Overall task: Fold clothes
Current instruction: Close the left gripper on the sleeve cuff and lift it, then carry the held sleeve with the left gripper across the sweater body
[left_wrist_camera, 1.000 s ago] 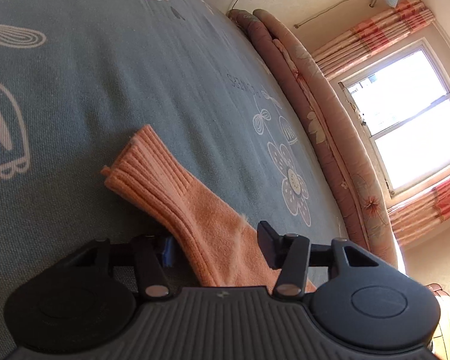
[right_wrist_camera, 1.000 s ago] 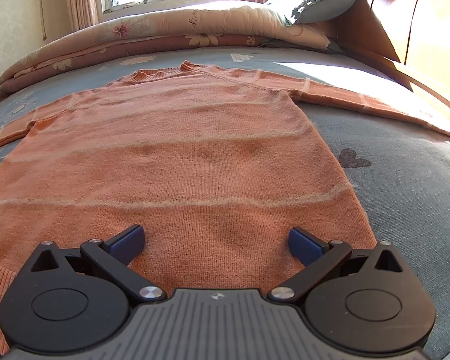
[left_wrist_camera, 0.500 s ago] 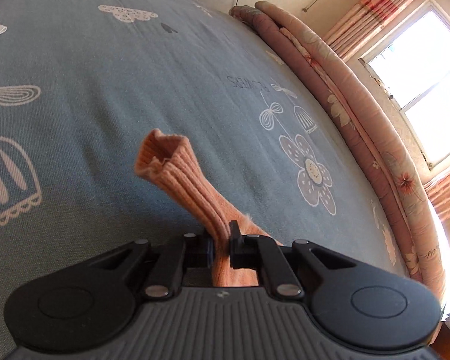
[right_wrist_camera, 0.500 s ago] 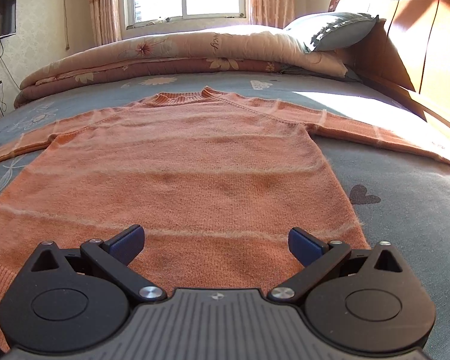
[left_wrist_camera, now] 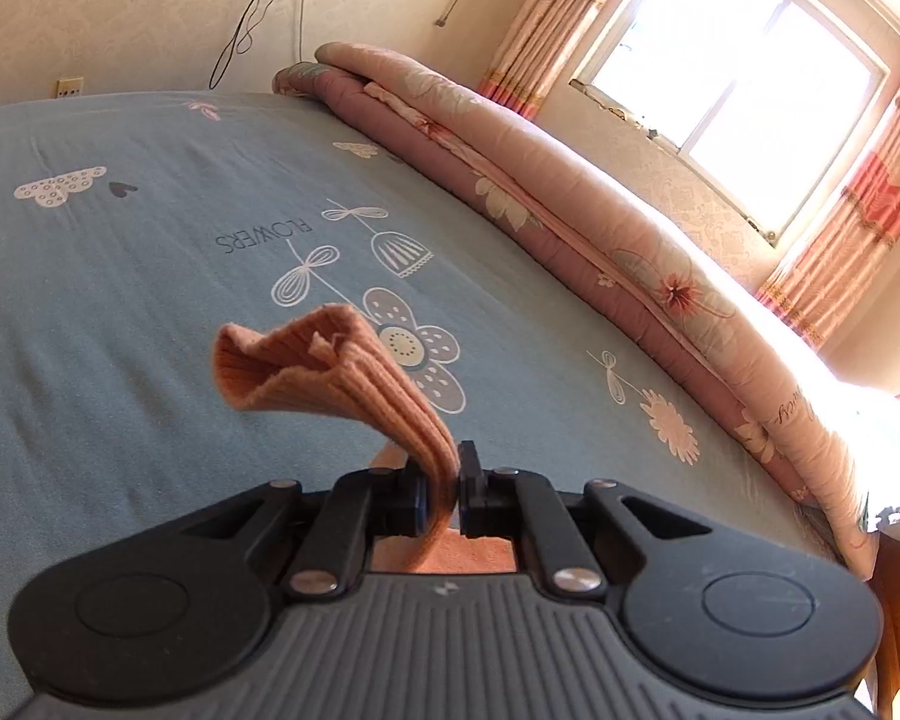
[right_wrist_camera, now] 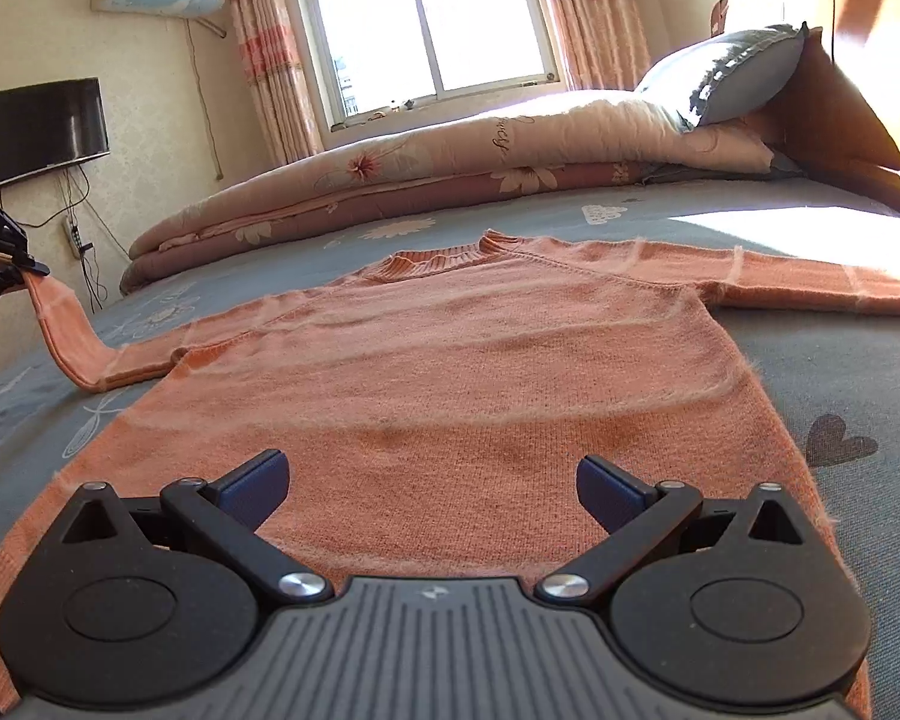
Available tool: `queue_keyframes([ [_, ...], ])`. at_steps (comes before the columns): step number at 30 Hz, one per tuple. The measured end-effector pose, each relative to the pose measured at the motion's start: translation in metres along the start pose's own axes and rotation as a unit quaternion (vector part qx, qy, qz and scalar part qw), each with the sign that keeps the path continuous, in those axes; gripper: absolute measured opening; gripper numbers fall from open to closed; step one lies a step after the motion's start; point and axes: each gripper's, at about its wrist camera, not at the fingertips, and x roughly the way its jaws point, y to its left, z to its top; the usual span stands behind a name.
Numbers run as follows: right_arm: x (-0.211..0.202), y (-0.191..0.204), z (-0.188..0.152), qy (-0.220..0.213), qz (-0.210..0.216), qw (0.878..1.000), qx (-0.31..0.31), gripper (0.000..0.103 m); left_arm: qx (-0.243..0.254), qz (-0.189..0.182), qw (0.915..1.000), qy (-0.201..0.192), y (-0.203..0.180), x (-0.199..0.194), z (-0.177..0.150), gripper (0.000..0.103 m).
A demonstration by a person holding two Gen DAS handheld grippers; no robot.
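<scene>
Right wrist view, nearest first: your right gripper [right_wrist_camera: 432, 489] hangs over the hem of the orange knitted sweater [right_wrist_camera: 450, 384] with its blue-padded fingers [right_wrist_camera: 255, 483] spread wide and holding nothing. The sweater lies flat on the grey-blue flower-printed bed sheet [right_wrist_camera: 858, 360], collar away from you, body smooth and the right sleeve [right_wrist_camera: 822, 282] stretched straight out on the sheet. At the far left the left sleeve [right_wrist_camera: 66, 330] rises off the bed to your left gripper [right_wrist_camera: 6, 264].

In the left wrist view that gripper's fingers [left_wrist_camera: 471, 489] are pressed together on the ribbed cuff [left_wrist_camera: 306, 369], whose end flops over in the air above the sheet. Beyond it the rolled pink floral quilt [left_wrist_camera: 570, 192] lies along the far edge of the bed under the window.

You look to be on the sleeve fold. The next move likely calls for carrying the cuff inward across the chest, keeping the pinch firm and the sleeve untwisted, then laying it flat before letting go; the loose knit may drag the shoulder with it.
</scene>
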Motion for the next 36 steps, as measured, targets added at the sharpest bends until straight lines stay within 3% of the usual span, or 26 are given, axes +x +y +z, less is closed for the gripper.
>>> queue_keyframes([
  [5,0.001,-0.013,0.0,0.004,0.004,0.999,0.047,0.103,0.043,-0.014,0.9989,0.004,-0.066,0.004,-0.003,0.007],
  [19,0.004,-0.008,0.0,0.014,-0.004,0.999,0.032,0.103,0.109,-0.079,0.9909,0.013,-0.204,0.014,-0.028,0.007],
  [36,0.001,-0.009,0.005,0.016,-0.019,0.999,0.029,0.103,0.184,-0.155,0.9686,0.065,-0.312,0.025,-0.104,0.007],
])
